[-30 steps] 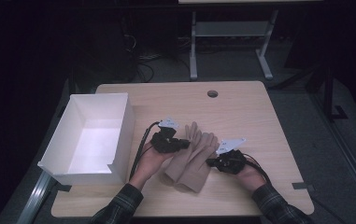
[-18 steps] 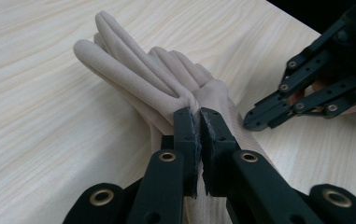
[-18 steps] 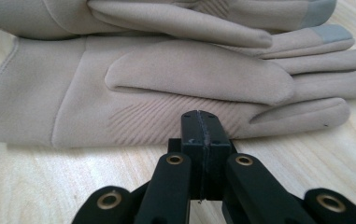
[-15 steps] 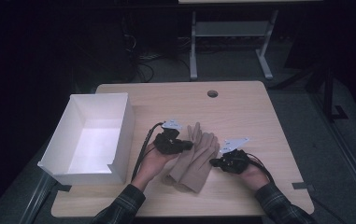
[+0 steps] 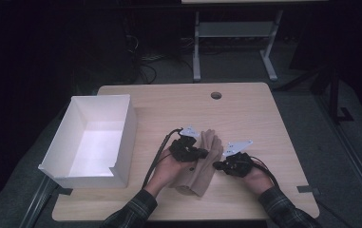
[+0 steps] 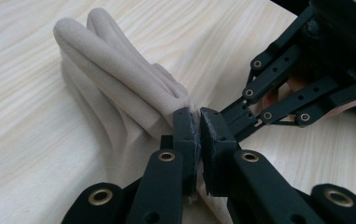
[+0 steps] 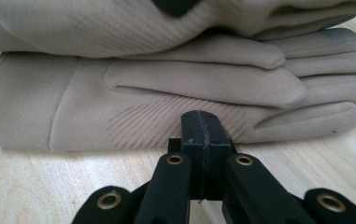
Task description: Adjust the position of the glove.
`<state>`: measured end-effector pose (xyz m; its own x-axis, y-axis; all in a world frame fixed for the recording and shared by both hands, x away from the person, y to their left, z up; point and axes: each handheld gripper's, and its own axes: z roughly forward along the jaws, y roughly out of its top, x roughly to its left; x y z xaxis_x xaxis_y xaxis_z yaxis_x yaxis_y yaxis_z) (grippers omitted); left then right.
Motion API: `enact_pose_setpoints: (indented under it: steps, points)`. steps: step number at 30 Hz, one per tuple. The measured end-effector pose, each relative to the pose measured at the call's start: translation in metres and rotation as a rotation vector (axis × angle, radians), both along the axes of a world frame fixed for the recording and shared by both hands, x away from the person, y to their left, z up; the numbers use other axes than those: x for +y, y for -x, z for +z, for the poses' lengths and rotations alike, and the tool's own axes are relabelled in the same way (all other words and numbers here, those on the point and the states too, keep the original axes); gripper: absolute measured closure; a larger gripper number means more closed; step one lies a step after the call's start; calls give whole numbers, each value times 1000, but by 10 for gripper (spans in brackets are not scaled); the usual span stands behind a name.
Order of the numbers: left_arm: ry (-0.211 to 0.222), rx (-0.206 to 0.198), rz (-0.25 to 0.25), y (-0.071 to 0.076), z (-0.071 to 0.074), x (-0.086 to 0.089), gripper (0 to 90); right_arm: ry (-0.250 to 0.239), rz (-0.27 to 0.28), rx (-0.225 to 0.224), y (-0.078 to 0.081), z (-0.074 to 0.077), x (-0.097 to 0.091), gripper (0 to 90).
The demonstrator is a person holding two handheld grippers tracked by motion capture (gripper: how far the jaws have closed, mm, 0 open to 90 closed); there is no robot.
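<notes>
The left gripper (image 6: 199, 133) has its jaws pinched narrow on an edge of the beige gloves (image 6: 119, 79), a fold of fabric caught between the pads. The right gripper (image 7: 203, 128) has its jaws pressed together with nothing clearly between them, its tip just at the lower glove's edge near the thumb. In the high view the gloves (image 5: 206, 161) lie stacked on the desk (image 5: 264, 123) between the two grippers, the left gripper (image 5: 195, 153) over them and the right gripper (image 5: 226, 165) just beside. The white box (image 5: 90, 142) stands apart at the left with nothing seen inside. By my reading, the pair is gathered and one side gripped; lifting and moving it, perhaps into the box, remains.
</notes>
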<state>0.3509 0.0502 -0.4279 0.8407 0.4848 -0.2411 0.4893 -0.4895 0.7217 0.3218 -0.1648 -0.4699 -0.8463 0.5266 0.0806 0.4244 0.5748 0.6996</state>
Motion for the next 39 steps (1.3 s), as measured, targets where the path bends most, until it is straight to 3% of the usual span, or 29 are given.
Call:
enact_pose_setpoints:
  steps: [10,14,16,23,27,30,39]
  points:
    - [42,-12,-28,4,4,-6,807,1,5,0,0,0,-2,893]
    - [42,-16,-28,10,7,0,895,2,-1,-4,2,2,-11,829]
    - [35,-10,-35,15,6,0,896,-8,-18,2,4,3,-19,791]
    - [-24,-5,-61,25,-10,-14,896,-36,-123,7,7,6,-52,535]
    - [-56,5,-75,24,-19,-23,896,-18,-181,1,9,3,-68,399]
    - [-104,9,-88,26,-27,-28,897,-6,-216,3,12,0,-77,330]
    - [-146,4,-99,31,-27,-19,897,19,-254,-19,14,-6,-87,215]
